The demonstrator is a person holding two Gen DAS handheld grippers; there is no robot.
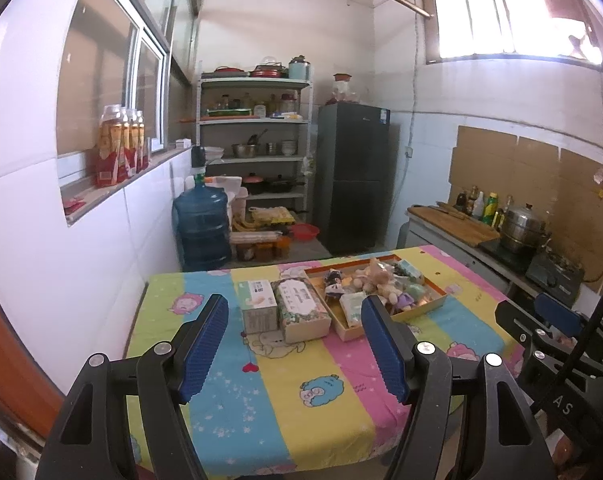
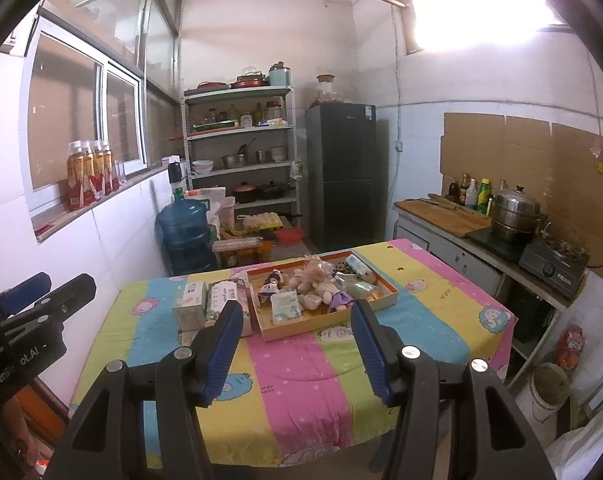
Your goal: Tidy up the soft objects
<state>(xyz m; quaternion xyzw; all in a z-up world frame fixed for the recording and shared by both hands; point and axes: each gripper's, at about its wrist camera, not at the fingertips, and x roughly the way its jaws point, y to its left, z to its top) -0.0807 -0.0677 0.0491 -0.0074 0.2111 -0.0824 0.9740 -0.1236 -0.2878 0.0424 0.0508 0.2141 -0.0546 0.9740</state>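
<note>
Evidently gathered for sorting, the plush toys [image 2: 317,284] lie heaped in a tray [image 2: 385,298] on the counter [image 2: 301,380], both tongs, left [image 1: 293,344] and right [image 2: 293,344], spread empty well short of them.

Two tissue boxes [image 1: 282,309], one tray [image 2: 385,298] of plush toys, one water jug [image 1: 200,224], one fridge [image 1: 351,176]

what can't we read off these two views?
- Tray contents: plush toys and packets piled together in both views; too small to count or identify.
- Tissue pack lower half: right view, hidden by the right tongs' finger.
- Box print: too small, both views.
- Table near edge: cut off by the left tongs.
</note>
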